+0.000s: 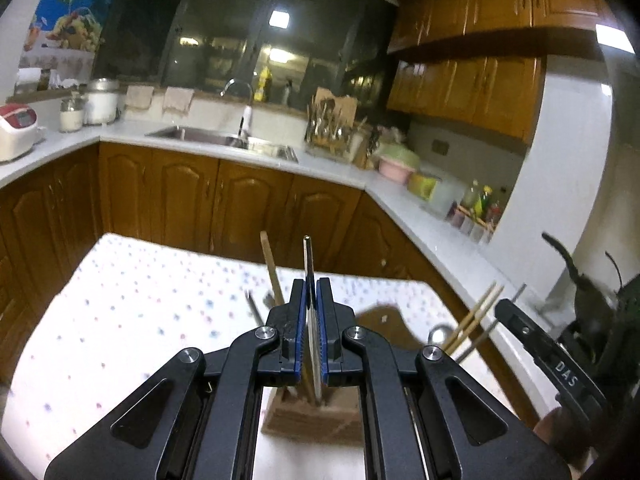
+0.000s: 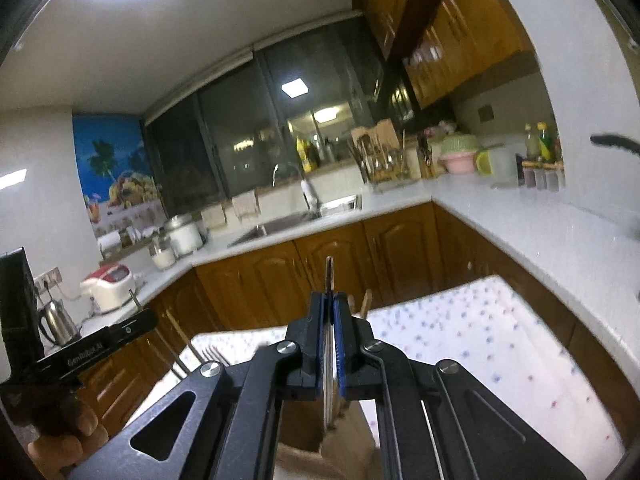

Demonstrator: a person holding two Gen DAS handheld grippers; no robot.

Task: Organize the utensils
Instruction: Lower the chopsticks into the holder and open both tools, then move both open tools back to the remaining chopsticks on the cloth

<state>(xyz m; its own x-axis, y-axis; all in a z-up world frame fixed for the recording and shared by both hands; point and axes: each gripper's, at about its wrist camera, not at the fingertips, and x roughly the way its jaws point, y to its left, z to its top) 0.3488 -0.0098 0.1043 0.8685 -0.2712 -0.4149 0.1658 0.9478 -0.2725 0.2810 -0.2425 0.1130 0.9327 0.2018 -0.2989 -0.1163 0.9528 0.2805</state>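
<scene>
My left gripper (image 1: 311, 286) is shut on a flat metal utensil (image 1: 308, 258) that stands upright, its lower end in a brown wooden holder (image 1: 310, 416) on the dotted tablecloth (image 1: 140, 312). A wooden stick (image 1: 272, 266) stands in the same holder. My right gripper (image 2: 329, 300) is shut on another metal utensil (image 2: 329, 274), also upright over a brown holder (image 2: 312, 436). Chopsticks (image 1: 476, 314) and a spoon (image 1: 438, 334) rise at the right beside the other gripper's body (image 1: 548, 356). A fork (image 2: 212, 354) shows at the left.
Brown kitchen cabinets (image 1: 224, 204) and a white counter (image 1: 420, 216) with a sink (image 1: 224, 138) ring the table. A dish rack (image 1: 332, 128), bowls (image 1: 396, 164) and bottles (image 1: 478, 200) stand on the counter. A kettle (image 2: 58, 322) and rice cooker (image 2: 108, 282) stand at the left.
</scene>
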